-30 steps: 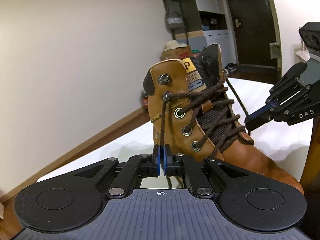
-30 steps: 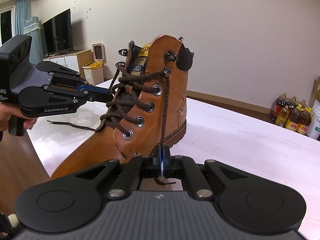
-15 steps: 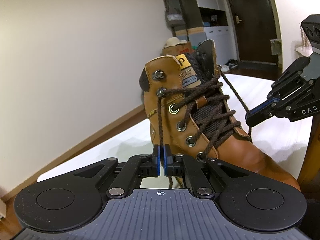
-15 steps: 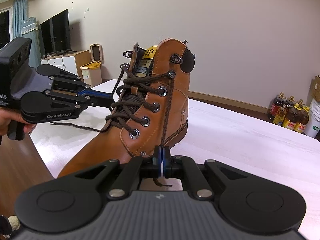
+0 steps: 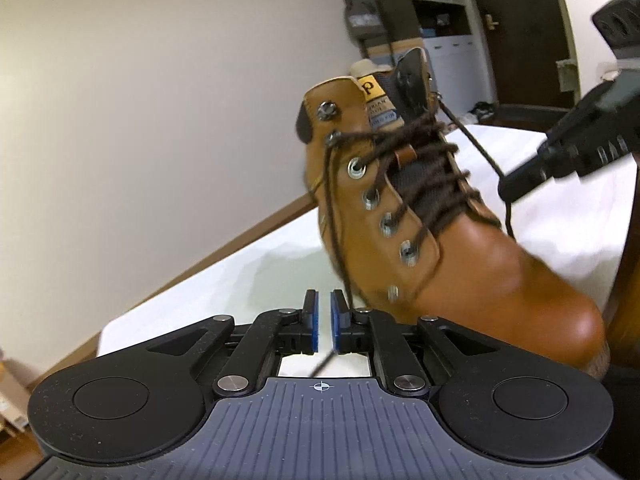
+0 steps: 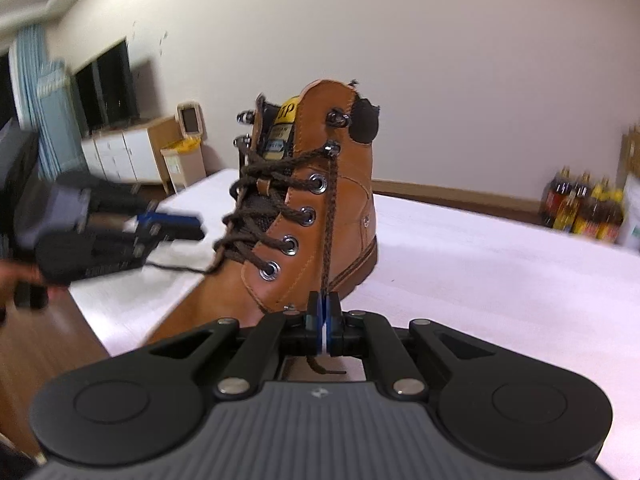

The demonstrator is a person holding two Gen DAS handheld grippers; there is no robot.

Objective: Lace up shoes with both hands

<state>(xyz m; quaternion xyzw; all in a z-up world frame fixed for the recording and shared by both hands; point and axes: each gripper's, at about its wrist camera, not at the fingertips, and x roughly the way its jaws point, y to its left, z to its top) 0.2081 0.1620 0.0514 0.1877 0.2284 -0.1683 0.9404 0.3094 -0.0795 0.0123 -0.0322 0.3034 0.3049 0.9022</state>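
Left gripper point(image 5: 324, 322) — matte black body with a grey ribbed top plate bearing a small crosshair mark. Two broad rounded lobes, each with a shallow circular recess. Black linkage arms with triangular cut-outs, joined by round silver pivot pins. Fingers black, faced with blue pads point(image 5: 313, 320).

Right gripper point(image 6: 322, 322) — same build: grey ribbed plate with a small emblem, black lobes with circular recesses, silver pins, blue pads point(image 6: 318, 320) with a white strip between. Seen from the left wrist view, its black side carries pale lettering, blurred, and a dark boxy housing sits above.
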